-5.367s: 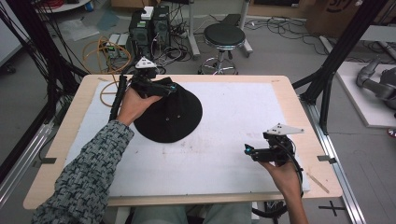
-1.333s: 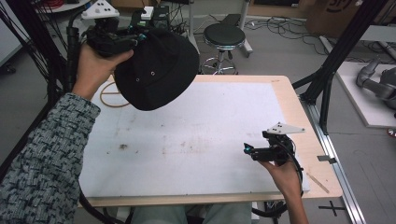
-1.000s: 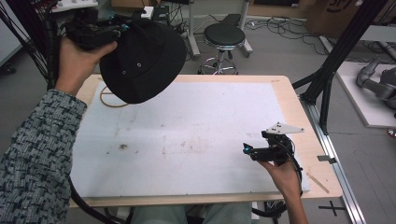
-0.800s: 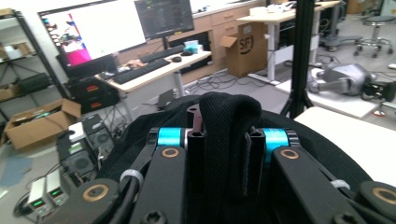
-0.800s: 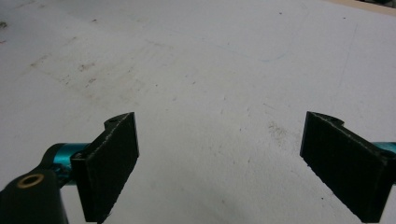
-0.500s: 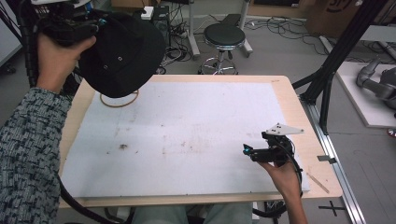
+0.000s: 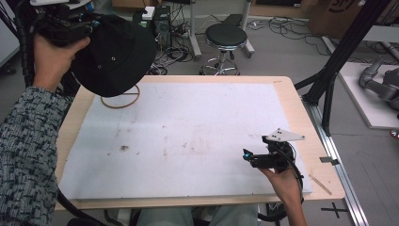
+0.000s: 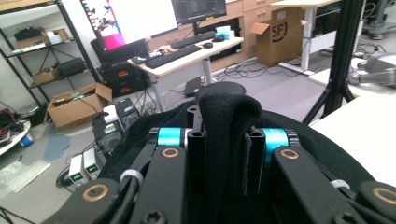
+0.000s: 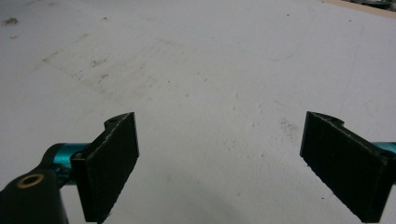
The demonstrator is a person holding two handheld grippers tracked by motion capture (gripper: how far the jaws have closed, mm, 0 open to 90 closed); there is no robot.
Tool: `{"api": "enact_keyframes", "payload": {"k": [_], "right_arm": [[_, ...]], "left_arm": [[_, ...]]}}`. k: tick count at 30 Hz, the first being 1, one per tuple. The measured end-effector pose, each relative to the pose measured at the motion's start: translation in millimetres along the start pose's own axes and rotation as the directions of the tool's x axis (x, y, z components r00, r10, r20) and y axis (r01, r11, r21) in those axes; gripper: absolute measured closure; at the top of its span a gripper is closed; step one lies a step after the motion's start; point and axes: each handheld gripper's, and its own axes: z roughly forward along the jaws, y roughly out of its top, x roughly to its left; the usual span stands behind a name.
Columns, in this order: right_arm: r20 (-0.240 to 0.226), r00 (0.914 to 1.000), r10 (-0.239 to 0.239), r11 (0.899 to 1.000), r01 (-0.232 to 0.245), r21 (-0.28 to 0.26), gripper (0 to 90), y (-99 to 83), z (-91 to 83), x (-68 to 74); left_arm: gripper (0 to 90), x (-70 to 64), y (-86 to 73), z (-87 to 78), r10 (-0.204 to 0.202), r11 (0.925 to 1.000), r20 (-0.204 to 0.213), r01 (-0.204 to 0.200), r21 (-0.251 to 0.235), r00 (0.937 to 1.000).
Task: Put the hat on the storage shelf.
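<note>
One cap hangs from my left gripper, clamped on a fold of its fabric, up off the table's far-left corner. My right gripper rests near-right, jaws wide apart and empty, well apart from the cap.

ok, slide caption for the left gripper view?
Left gripper shut on a fold of the black cap, held up above the floor.
</note>
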Motion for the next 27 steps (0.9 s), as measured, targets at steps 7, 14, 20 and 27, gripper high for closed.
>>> {"api": "enact_keyframes", "payload": {"k": [7,14,20,27], "right_arm": [[0.014,0.9999,0.005,1.000,-0.005,0.002,11.3,-5.9,-8.3,7.7],[0.041,0.9989,0.024,1.000,-0.024,-0.007,11.3,-13.4,-22.0,8.5],[0.054,0.9981,0.030,1.000,-0.030,-0.001,11.3,-17.6,-26.5,8.2],[0.074,0.9967,0.031,0.999,-0.031,-0.008,11.3,-22.2,-33.0,6.8]], "left_arm": [[77.2,12.9,-7.4,6.5,-0.016,0.9996,-0.004,0.016,0.022,0.9999],[77.2,22.3,-14.5,16.7,-0.023,0.9990,-0.012,0.024,0.038,0.9997],[77.2,25.3,-23.5,30.0,-0.018,0.9975,-0.020,0.019,0.068,0.9997],[77.2,31.8,-35.9,39.7,-0.024,0.9946,-0.023,0.026,0.101,0.9994]]}}
